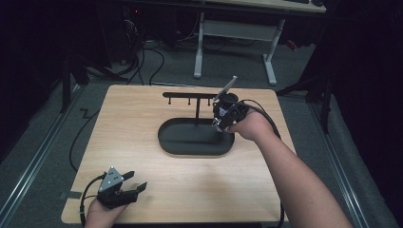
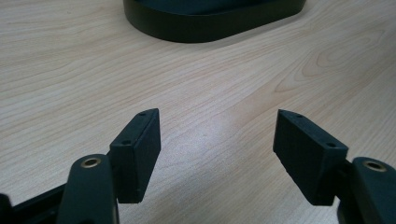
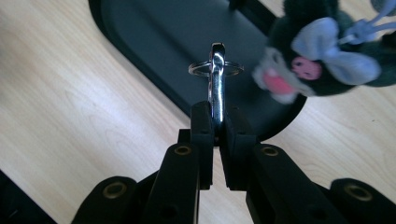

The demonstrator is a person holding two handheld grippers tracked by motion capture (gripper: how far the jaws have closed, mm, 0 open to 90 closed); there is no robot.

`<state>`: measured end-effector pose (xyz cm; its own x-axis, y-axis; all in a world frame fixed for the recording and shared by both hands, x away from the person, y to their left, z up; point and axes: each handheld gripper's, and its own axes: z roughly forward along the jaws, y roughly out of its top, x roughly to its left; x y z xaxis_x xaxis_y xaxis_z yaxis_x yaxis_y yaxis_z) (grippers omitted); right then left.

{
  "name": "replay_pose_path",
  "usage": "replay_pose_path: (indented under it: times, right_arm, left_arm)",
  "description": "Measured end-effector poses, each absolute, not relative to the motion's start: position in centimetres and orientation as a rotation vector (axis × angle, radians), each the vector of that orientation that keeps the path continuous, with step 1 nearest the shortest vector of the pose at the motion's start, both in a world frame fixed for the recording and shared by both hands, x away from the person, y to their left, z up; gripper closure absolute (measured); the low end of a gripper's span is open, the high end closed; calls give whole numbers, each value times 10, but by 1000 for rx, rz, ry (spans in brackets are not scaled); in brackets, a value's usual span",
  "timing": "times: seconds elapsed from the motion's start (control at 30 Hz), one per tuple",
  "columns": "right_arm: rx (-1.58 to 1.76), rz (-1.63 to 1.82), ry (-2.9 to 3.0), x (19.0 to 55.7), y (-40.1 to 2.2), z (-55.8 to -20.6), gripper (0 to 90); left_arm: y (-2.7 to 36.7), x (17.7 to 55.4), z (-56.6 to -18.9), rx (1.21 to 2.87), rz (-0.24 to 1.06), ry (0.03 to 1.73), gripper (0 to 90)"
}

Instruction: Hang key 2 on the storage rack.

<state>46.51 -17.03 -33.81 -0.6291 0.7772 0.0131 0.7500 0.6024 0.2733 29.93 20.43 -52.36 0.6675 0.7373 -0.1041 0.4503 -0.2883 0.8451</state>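
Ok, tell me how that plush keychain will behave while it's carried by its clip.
The plush toy looks soft and light, so it will probably swing. The metal clip looks stiff and smooth; it might slip or twist between the right gripper's narrow pads.

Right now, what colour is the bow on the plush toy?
Light blue; the bow on the dark plush toy shows best in the right gripper view.

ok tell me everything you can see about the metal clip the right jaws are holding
The metal clip is a shiny silver keychain clasp, slim and elongated, standing upright out of the right gripper, whose black jaws are shut on its lower end. A thin split ring threads through its upper part. A dark plush toy with a grey bow and pink patches hangs beside it. It is held above the black oval tray.
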Motion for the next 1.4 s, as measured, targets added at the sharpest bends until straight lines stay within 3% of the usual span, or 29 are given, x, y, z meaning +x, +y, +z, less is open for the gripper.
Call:
replay_pose_path:
  times: [0.77, 1.4]
  right_arm:
    - [1306, 432, 2634, 506, -148, -311, 852]
    - [1431, 466, 2553, 503, -166, -345, 849]
  left_arm:
    - [209, 300, -523, 1923, 379, 928, 331]
    - [204, 300, -524, 1950, 371, 908, 333]
